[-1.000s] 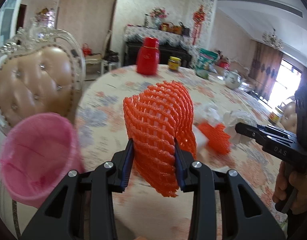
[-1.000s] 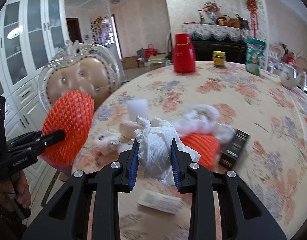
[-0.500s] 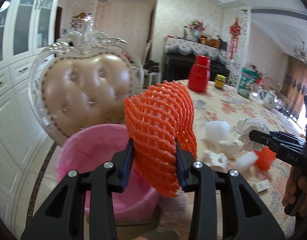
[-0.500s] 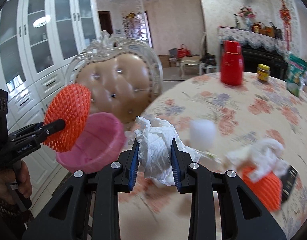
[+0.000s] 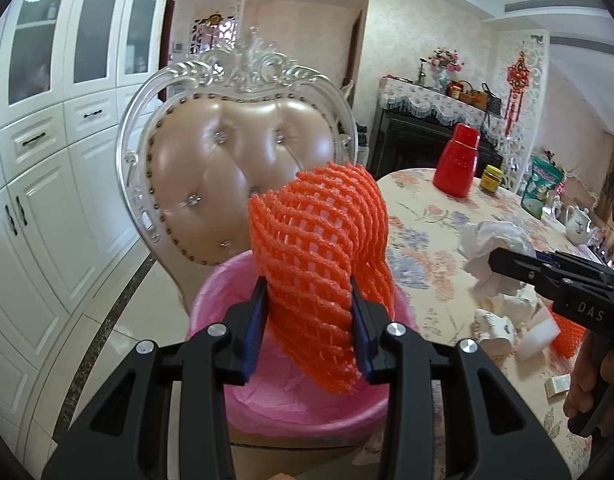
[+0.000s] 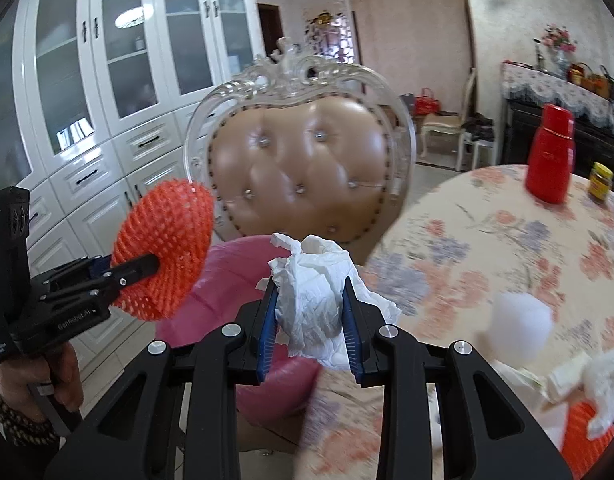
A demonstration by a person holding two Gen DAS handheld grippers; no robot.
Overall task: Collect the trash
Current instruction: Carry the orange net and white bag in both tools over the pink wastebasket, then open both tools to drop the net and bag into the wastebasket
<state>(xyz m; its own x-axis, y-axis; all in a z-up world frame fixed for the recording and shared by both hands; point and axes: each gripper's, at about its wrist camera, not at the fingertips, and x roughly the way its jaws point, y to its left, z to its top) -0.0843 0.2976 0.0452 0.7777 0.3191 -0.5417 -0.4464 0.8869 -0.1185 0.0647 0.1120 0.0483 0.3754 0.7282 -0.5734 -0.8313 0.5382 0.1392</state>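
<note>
The left tool (image 5: 307, 322) is clamped on an orange foam fruit net (image 5: 321, 256), which stands up between its two blue pads and bulges above them. Seen from the left wrist, the net hangs over the opening of a pink-lined trash bin (image 5: 267, 396). The bin stands on the seat of an ornate silver chair (image 5: 235, 152) with a beige tufted back, just beside the edge of the counter (image 5: 435, 248), which carries a flowered cloth.

The right tool (image 6: 309, 320) is clamped on a crumpled white tissue (image 6: 313, 300). In the right wrist view this tissue is in front of the bin's rim, and the pink bin (image 6: 243, 264) is partly hidden behind it. The left tool with the orange net (image 6: 163, 248) is seen there to the left, above the bin.

On the counter there is more trash: a second orange net (image 5: 567, 336) near the right tool, some white scraps (image 5: 497, 330) beside it, and a small paper piece (image 5: 559, 386). Farther back stand a red thermos (image 5: 459, 164), a small yellow-lidded jar (image 5: 491, 179), a green packet (image 5: 543, 188) and a white teapot (image 5: 579, 224). White cabinets (image 5: 47, 120) fill the wall on the left.
</note>
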